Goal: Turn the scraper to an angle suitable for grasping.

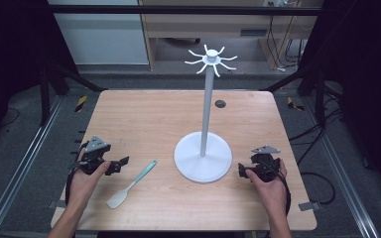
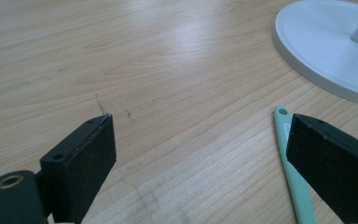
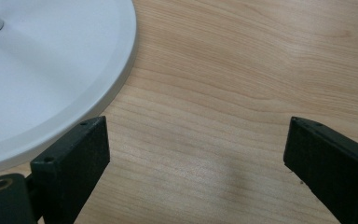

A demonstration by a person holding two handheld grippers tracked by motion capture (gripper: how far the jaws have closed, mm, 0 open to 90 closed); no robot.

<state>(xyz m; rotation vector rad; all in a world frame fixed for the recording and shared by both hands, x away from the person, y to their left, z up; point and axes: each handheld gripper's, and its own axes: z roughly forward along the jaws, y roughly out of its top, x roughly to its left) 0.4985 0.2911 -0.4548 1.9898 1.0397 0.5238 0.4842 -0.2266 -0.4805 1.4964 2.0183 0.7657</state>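
Note:
A white stand (image 1: 202, 158) with a round base, a tall pole and several hooks at its top (image 1: 211, 58) rises from the middle of the wooden table. A mint-green spatula (image 1: 132, 183) lies flat left of the base, its blade toward the front edge. My left gripper (image 1: 119, 165) rests on the table just left of the spatula, open and holding nothing; in the left gripper view the spatula's handle (image 2: 292, 172) runs beside the right jaw. My right gripper (image 1: 242, 171) sits open beside the base's right rim (image 3: 116, 79), with bare wood between its jaws.
A small dark round hole (image 1: 220, 103) marks the table top behind the stand. Black frame posts and metal rails (image 1: 27, 158) flank the table on both sides. Cables lie on the floor at the right (image 1: 322, 178).

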